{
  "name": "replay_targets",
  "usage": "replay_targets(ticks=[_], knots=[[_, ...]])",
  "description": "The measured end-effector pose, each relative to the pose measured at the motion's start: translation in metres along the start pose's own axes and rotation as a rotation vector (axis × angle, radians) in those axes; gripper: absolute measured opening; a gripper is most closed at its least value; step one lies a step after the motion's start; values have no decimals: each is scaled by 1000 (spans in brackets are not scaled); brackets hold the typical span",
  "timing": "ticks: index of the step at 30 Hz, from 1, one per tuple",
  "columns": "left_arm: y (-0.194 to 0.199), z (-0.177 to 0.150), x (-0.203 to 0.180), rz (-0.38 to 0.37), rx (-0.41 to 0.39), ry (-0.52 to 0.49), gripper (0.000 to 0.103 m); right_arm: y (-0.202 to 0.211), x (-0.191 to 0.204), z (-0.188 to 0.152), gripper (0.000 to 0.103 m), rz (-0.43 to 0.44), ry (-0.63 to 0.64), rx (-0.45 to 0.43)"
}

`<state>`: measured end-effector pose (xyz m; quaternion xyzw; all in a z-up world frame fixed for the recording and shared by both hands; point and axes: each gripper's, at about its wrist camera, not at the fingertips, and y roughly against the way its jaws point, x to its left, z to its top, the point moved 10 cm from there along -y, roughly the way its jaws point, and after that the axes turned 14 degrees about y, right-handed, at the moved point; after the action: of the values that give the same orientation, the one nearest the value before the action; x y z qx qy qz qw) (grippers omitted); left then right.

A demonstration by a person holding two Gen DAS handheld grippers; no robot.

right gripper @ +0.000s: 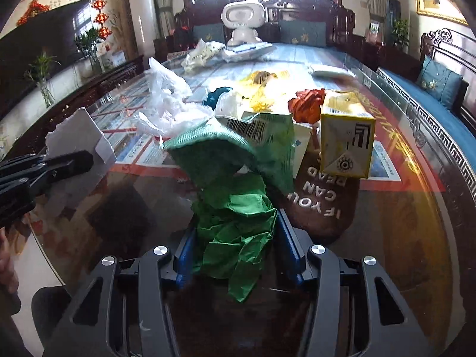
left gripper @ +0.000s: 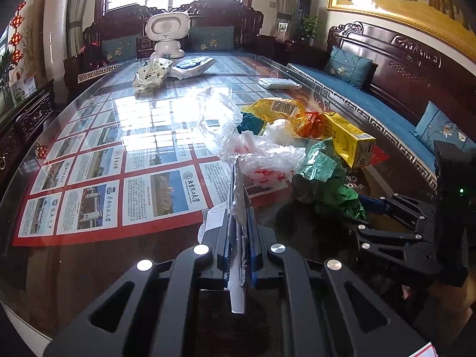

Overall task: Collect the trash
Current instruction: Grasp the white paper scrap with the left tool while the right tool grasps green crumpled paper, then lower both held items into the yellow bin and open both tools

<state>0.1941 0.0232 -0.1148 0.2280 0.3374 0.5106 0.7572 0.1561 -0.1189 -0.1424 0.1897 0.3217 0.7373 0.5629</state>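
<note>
Nearest the left wrist camera, the left tool (left gripper: 238, 208) is fully closed, its jaws clamped on a flat white paper scrap (left gripper: 237, 196) that stands edge-on between them, lifted off the table (left gripper: 89, 255). In the right wrist view, the right tool (right gripper: 235, 238) stands about half open with a crumpled green wrapper (right gripper: 238, 208) between its blue pads (right gripper: 287, 238); the wrapper fills the gap and both pads touch it, so it is gripped. No earlier view is given for comparison. Just beyond the wrapper lies the remaining trash pile on the glass-topped table: a yellow carton (right gripper: 346, 142) lying on its side at right, an orange crumpled wrapper (right gripper: 306, 102) behind it, a clear plastic bag (left gripper: 238, 136) at left, and a yellow barcode-printed bag (left gripper: 276, 108) further back. At the far end of the table stands a white toy robot (left gripper: 168, 34), with two white bags just in front of it.
</note>
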Motion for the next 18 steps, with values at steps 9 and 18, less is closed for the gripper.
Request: replay_targets(ticks=[9, 18], knots=[[16, -12, -12, -36, 2, -8, 10, 35, 1, -7, 43, 0, 23, -64], [57, -34, -44, -83, -33, -70, 10, 90, -5, -11, 43, -51, 23, -137]])
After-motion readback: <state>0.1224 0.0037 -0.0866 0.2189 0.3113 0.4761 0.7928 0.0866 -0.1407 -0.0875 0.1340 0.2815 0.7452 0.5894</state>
